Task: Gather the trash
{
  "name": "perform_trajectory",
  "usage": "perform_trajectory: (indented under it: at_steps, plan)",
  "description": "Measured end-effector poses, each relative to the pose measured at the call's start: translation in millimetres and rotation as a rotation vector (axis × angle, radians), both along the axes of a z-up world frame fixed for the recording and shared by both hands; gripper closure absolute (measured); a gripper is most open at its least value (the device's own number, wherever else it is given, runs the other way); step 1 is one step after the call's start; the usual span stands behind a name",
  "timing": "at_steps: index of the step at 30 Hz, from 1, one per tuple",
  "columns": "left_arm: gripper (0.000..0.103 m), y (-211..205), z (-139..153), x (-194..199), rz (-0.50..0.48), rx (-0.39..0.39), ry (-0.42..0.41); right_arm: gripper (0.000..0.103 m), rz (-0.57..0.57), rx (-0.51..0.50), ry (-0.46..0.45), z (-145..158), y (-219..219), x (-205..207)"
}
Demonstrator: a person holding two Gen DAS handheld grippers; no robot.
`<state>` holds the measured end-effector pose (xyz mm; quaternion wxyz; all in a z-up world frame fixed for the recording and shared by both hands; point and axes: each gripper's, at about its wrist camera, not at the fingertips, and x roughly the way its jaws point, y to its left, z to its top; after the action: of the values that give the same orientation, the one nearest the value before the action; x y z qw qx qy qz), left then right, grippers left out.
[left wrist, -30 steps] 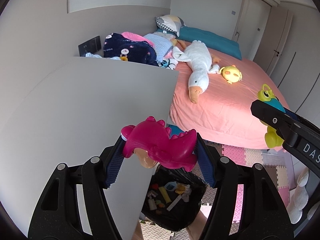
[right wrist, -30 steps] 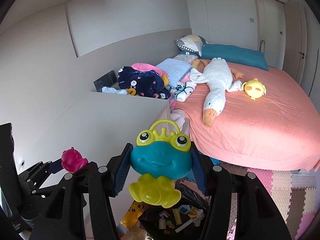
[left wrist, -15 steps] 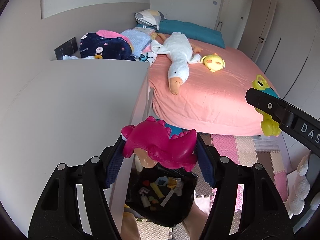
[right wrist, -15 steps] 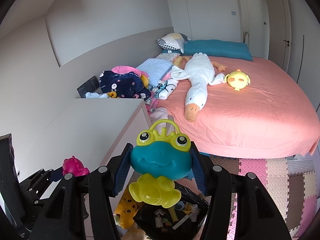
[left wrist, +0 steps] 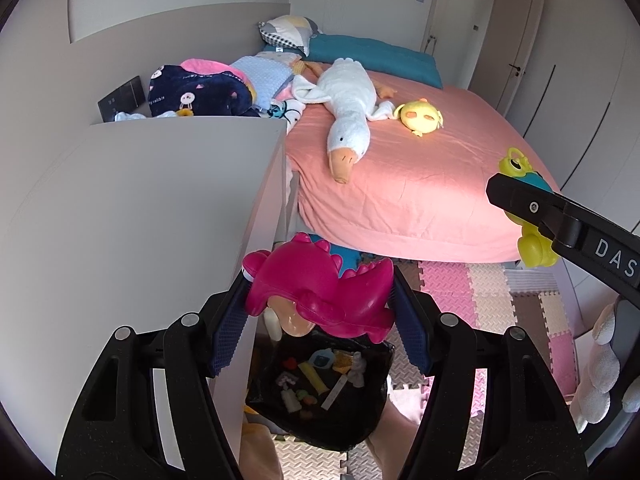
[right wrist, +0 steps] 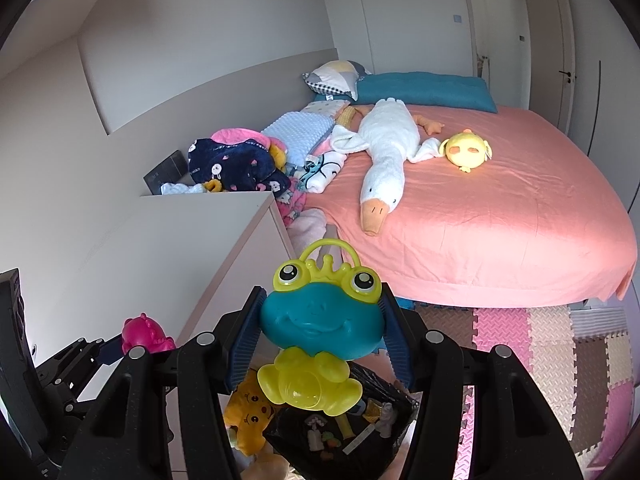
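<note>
Left wrist: pink dinosaur toy (left wrist: 320, 288) clamped in left tool (left wrist: 320, 312), above trash bag (left wrist: 320, 392).

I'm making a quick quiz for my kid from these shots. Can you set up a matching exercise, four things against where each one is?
Things:
1. pink dinosaur toy
2. frog toy
3. white goose plush
4. black trash bag

Places:
A. lying on the pink bed
B. on the floor beside the white cabinet
C. between the right gripper fingers
D. between the left gripper fingers

Pairs: 1-D, 2-C, 3-A, 4-B
</note>
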<state>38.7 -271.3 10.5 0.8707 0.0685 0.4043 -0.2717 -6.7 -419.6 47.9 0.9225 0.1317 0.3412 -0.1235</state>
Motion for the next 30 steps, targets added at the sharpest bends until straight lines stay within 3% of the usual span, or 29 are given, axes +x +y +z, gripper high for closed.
perform_trajectory:
  at_steps: [5,6,8,9,10,30]
  plan:
    - [0.037,3,-1,1,0.009,-0.003,0.008,0.046,-0.010,0.009,0.008,-1,-1,2]
    - [0.032,4,-1,2,0.010,-0.005,0.018,0.043,-0.018,0.018,0.008,0,-2,3]
    - [0.006,8,-1,3,0.037,-0.014,0.013,0.031,-0.045,0.012,-0.004,3,-4,2]
    - [0.006,10,0,4,0.054,-0.013,0.002,0.023,-0.062,0.001,-0.012,4,-4,2]
    - [0.006,12,0,4,0.064,-0.010,-0.001,0.021,-0.069,-0.006,-0.018,6,-4,1]
    - [0.006,26,4,4,0.101,-0.021,-0.007,0.021,-0.066,0.019,-0.020,8,-5,-1]
